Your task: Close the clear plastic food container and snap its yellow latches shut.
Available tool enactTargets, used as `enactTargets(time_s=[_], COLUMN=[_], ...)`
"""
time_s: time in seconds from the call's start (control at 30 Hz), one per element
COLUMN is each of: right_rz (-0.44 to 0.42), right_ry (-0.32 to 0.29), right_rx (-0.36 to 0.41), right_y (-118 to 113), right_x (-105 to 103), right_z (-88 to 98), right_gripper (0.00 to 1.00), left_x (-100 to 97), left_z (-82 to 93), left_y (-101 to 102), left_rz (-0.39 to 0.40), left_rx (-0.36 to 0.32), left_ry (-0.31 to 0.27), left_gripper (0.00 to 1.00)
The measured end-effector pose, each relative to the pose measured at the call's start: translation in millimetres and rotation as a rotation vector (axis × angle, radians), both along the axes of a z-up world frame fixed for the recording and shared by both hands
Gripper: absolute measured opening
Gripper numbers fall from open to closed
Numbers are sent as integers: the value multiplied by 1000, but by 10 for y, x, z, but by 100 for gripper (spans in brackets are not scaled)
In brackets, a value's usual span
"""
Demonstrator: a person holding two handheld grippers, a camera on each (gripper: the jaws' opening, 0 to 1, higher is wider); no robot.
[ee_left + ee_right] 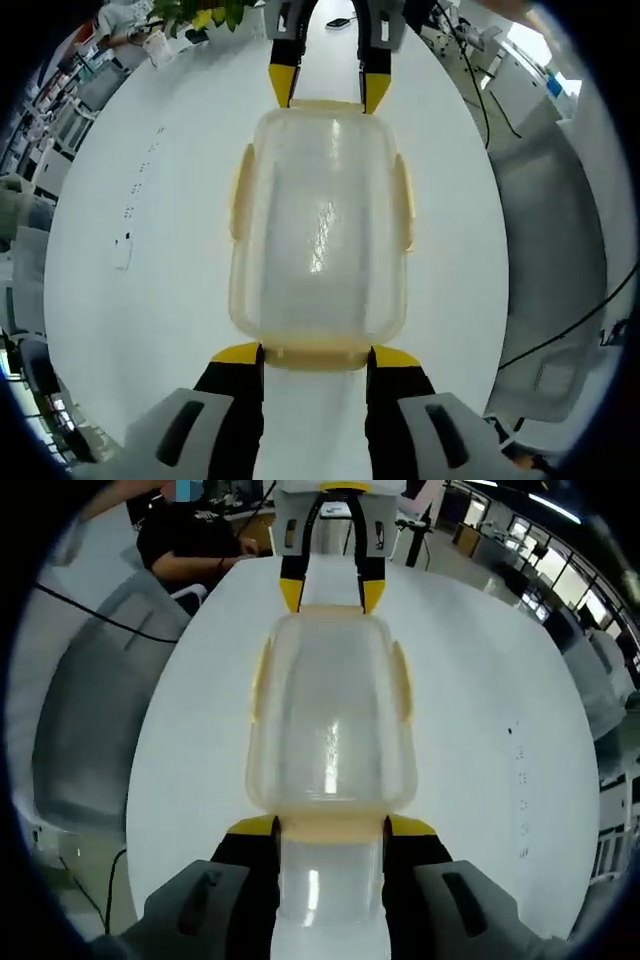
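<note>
The clear plastic food container (318, 225) (330, 715) lies lengthwise on the white table with its lid on. Pale yellow latches run along its long sides (240, 190) (402, 685). My left gripper (316, 356) is at the near end in the left gripper view, its yellow-tipped jaws pressed against both sides of that end latch (316, 352). My right gripper (331, 828) (329, 88) grips the opposite end the same way, and a clear latch flap (331, 890) lies between its jaws. The left gripper (331, 592) shows at the far end in the right gripper view.
The white table (150, 250) (480, 780) has free room on both sides of the container. A grey chair (560, 260) (90, 720) stands by one edge. A person in black (195, 540) sits beyond the far end. A plant (200, 12) and cables (470, 60) lie far off.
</note>
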State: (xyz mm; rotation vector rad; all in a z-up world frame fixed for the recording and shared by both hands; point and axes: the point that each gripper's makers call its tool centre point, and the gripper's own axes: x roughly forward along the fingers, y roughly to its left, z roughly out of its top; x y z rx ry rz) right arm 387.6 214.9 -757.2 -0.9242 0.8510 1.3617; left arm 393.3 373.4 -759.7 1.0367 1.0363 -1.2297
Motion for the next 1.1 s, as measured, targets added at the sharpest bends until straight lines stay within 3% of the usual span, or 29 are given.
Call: enactTargets(time_s=[0.47, 0.83, 1.1], right_rz=[-45, -67, -88], right_ry=[6, 5, 8], right_rx=[-13, -19, -23], right_y=[-706, -1128, -1324], right_x=[-4, -32, -65], right_z=[-52, -130, -182], right_gripper=[36, 36, 36], left_x=[80, 90, 101], left_z=[-74, -159, -216], left_y=[-692, -1126, -1324], left_rz=[-34, -60, -81], left_rx=[-15, -9, 5], left_ry=[8, 13, 15], left_gripper=[33, 33, 33])
